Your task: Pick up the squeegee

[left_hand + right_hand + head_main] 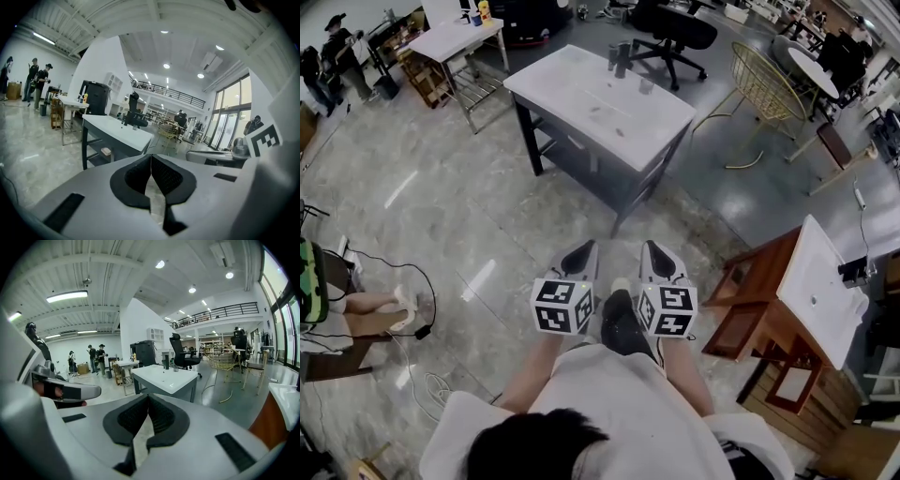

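Observation:
Both grippers are held side by side at waist height over the grey floor, and both point at a white-topped table (581, 89) a few steps ahead. My left gripper (584, 247) has its dark pads pressed together with nothing between them, as the left gripper view (151, 157) shows. My right gripper (652, 246) is likewise shut and empty (148, 397). On the table's far end stand two dark cylinders (619, 58) and a small glass (646, 85). A thin pale item (606, 111) lies mid-table; I cannot tell whether it is the squeegee.
A black office chair (675, 33) stands behind the table and a gold wire chair (764, 84) to its right. A wooden stand with a white top (825, 291) is close on the right. Cables (412, 319) lie on the floor at left. People (337, 47) stand far back left.

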